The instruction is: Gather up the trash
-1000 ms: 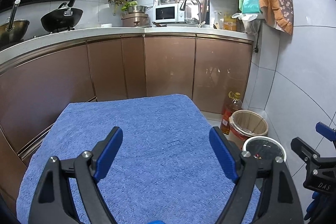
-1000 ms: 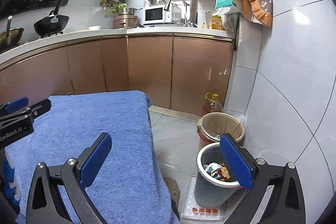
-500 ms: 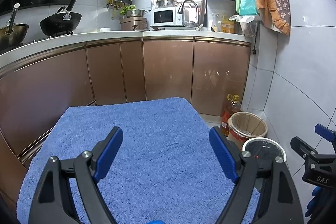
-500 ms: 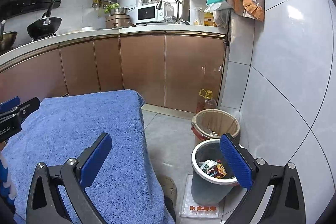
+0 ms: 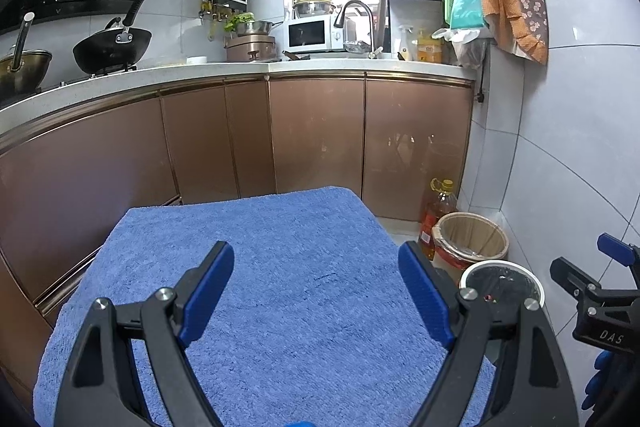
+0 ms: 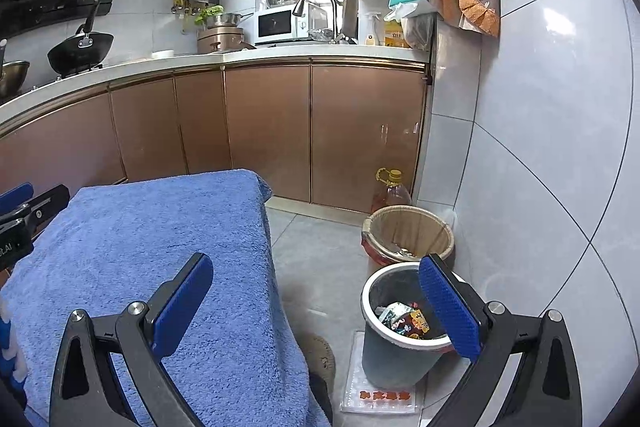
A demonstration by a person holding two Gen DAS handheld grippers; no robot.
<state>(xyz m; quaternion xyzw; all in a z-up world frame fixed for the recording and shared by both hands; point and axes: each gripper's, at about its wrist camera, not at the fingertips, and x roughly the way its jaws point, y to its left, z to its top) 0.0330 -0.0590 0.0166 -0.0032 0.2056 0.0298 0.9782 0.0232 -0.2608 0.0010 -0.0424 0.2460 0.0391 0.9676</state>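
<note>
A grey trash bin (image 6: 394,341) with a white rim stands on the floor beside the table, with colourful wrappers (image 6: 404,319) inside; its rim also shows in the left wrist view as the grey bin (image 5: 502,277). My right gripper (image 6: 316,297) is open and empty, its right finger in front of the bin and its left finger over the blue towel (image 6: 160,251). My left gripper (image 5: 316,287) hangs open and empty over the blue towel (image 5: 280,267) on the table. No trash lies on the towel.
A second bin lined with a tan bag (image 6: 408,235) stands behind the grey one, next to an oil bottle (image 6: 390,191). Brown cabinets (image 5: 320,135) run along the back under a crowded counter. A tiled wall (image 6: 540,167) closes the right side. A plastic tray (image 6: 378,393) lies under the grey bin.
The right wrist view has shifted a little, so the grey bin sits more fully in sight. The left gripper has stayed put. Both grippers remain open.
</note>
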